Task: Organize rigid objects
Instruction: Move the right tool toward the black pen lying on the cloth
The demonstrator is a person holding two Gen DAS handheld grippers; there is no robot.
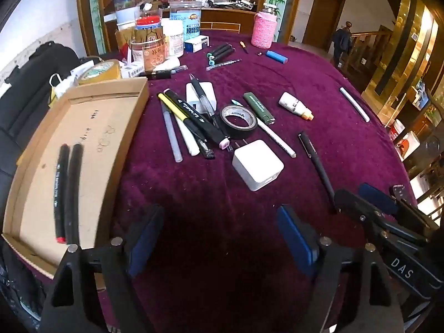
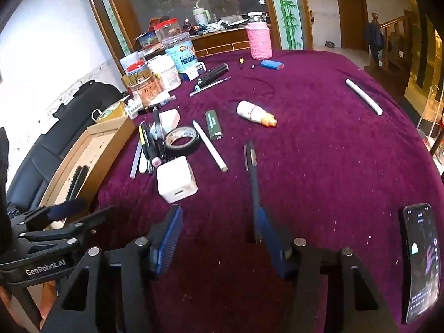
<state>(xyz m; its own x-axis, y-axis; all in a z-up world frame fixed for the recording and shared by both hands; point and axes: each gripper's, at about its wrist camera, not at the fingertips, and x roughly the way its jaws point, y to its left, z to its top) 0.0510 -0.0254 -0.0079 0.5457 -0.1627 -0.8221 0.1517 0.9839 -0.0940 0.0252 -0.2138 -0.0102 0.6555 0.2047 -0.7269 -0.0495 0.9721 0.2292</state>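
A: Start at the far left. What's there?

B: A cardboard tray [image 1: 91, 127] lies on the counter [image 1: 319, 63], which is covered in purple velvet. Two black markers [image 1: 68, 191] lie side by side inside the tray, touching each other.

A: And the left gripper [image 1: 219, 238]?

B: Its jaws stand wide apart over bare velvet just right of the tray, with nothing between the blue pads.

A: Moving right?

B: A cluster of pens and markers [image 1: 191, 122] lies in a loose heap, partly over a white charger [image 1: 201, 94]. A roll of black tape [image 1: 240, 120] touches that heap. In front of it sits a white cube adapter [image 1: 258, 165], on its own. A green lighter [image 1: 259, 108] lies just right of the tape, and a white pen [image 1: 276, 137] runs from beside the lighter toward the near edge. A small white bottle with an orange tip [image 1: 295, 105] lies on its side, further right.

A: The right gripper [image 2: 219, 236]?

B: Jaws open, not gripping. A black pen [image 2: 254, 183] lies on the velvet with its near end just beside the inner face of the right-hand pad; I cannot tell whether they touch.

A: Far right?

B: A white stick [image 2: 363, 97] lies well apart from everything, and a phone [image 2: 423, 260] rests screen up at the near right edge.
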